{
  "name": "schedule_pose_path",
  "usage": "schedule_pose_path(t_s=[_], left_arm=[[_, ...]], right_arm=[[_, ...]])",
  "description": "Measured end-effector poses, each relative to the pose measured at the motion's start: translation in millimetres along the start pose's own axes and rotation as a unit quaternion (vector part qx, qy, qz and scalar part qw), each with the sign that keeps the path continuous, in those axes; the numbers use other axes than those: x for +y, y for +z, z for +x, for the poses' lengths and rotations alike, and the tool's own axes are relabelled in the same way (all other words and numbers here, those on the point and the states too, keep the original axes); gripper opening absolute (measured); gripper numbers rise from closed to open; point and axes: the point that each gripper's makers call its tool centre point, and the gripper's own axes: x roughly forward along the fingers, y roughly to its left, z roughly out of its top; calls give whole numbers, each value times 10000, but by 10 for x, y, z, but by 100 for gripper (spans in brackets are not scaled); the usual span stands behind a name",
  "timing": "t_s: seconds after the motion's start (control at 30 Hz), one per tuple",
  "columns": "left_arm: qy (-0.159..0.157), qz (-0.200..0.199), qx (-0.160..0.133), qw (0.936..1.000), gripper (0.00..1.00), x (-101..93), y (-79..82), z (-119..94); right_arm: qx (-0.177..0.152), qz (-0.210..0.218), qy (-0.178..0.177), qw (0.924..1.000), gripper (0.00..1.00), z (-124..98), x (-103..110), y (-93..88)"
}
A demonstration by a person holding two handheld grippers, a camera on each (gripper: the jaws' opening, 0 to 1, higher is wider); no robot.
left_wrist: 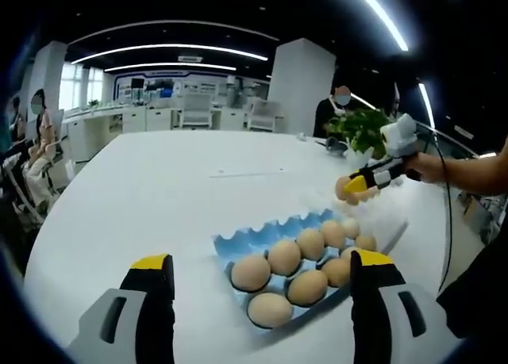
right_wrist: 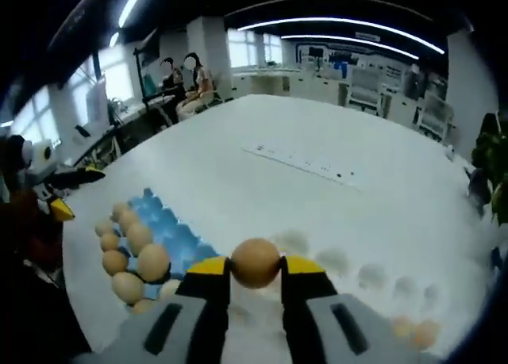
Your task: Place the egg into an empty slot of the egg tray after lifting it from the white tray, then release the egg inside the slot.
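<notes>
The right gripper [right_wrist: 255, 270] is clamping an egg [right_wrist: 255, 262] between its yellow-tipped jaws, carrying it clear above the white worktop [right_wrist: 317, 189]. In the left gripper view this same gripper [left_wrist: 359, 186] is hanging in the air past the far right end of the egg tray [left_wrist: 238, 241], with the egg [left_wrist: 344, 188] showing at its tip.

From the right gripper, the blue egg tray [right_wrist: 171, 229] is lying to the left and somewhat below, so the coming move is a leftward carry and a descent. The tray's long axis is running away from the right gripper toward the far left, with eggs filling the row along its left edge and bare blue slots showing on the side nearer the middle of the worktop. Those open slots look like the likely target, though which one is nearest is hard to tell.

The white tray [right_wrist: 373, 300] is sitting just below and to the right of the held egg, with more eggs faintly showing in it.

The left gripper [left_wrist: 262, 265] is holding its jaws wide apart and empty, hovering just near the tray's near end. The right one is doing the work; the left is merely standing by.
</notes>
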Motion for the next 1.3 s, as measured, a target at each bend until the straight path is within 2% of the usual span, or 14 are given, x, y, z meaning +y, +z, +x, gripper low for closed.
schedule_pose_path(t_s=[0.2, 0.57, 0.63, 0.9, 1.07, 1.3], left_arm=[[-19, -42, 27, 10000, 93, 10, -13, 9], [-38, -29, -1, 10000, 92, 46, 7, -3], [-46, -43, 7, 10000, 92, 48, 3, 2], [-119, -42, 1, 9999, 92, 22, 15, 34], [-177, -52, 17, 9998, 92, 2, 13, 31], [-200, 93, 76, 9997, 92, 19, 19, 8]], right_arm=[[-65, 28, 242, 9997, 24, 81, 238, 66], [-269, -72, 787, 9965, 24, 387, 776, 298], [-334, -17, 979, 9946, 24, 466, 944, 344], [-318, -222, 1339, 9902, 24, 684, 1356, 404], [-228, -483, 1447, 9880, 24, 836, 1571, 404], [-131, -540, 1614, 9853, 24, 1083, 1828, 400]])
